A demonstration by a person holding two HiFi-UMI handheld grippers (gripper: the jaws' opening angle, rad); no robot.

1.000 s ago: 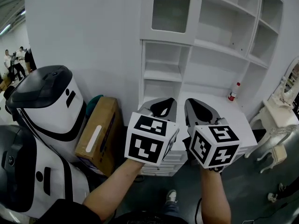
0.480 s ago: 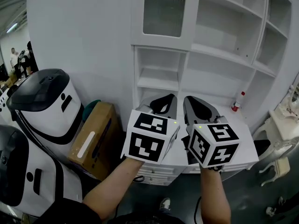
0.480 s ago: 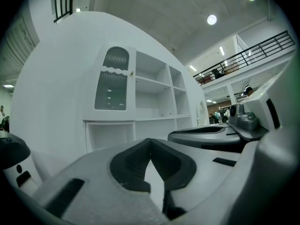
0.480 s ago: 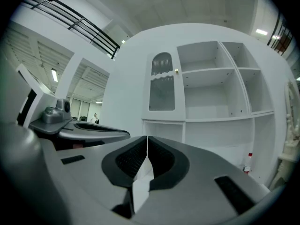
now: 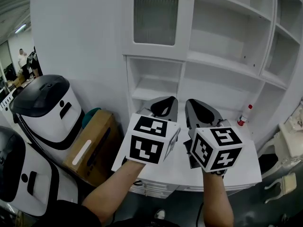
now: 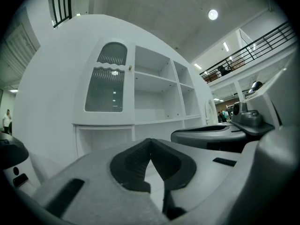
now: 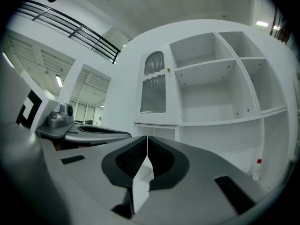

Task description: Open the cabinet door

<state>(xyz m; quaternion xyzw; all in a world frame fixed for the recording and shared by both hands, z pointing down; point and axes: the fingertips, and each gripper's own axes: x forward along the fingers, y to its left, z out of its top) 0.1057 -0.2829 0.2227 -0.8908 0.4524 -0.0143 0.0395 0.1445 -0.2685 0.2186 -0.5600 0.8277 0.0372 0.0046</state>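
Left gripper (image 6: 150, 143): jaws fully together, ribbed pads meeting at the tips, nothing between them. Right gripper (image 7: 147, 142): the same, jaws closed and empty. We hold both side by side and level, pointing at the white cabinet (image 5: 227, 60) and touching nothing.

The cabinet door (image 5: 156, 17), a ribbed-glass panel with a scalloped top edge, sits at 12 o'clock from the left gripper. It is closed and well apart from both jaws. Its small knob (image 7: 168, 70) is on the upper right edge. Open shelves fill the unit from 1 to 2 o'clock.

Surface: a white tabletop (image 5: 236, 167) lies under the grippers. A red-capped bottle (image 5: 243, 115) stands upright on it at 3 o'clock from the right gripper.

Room: a cardboard box (image 5: 92, 143) lies at 9 o'clock by the white wall. White-and-black machines (image 5: 45, 105) stand just beyond it. A person (image 5: 22, 58) stands far off at 10 o'clock.
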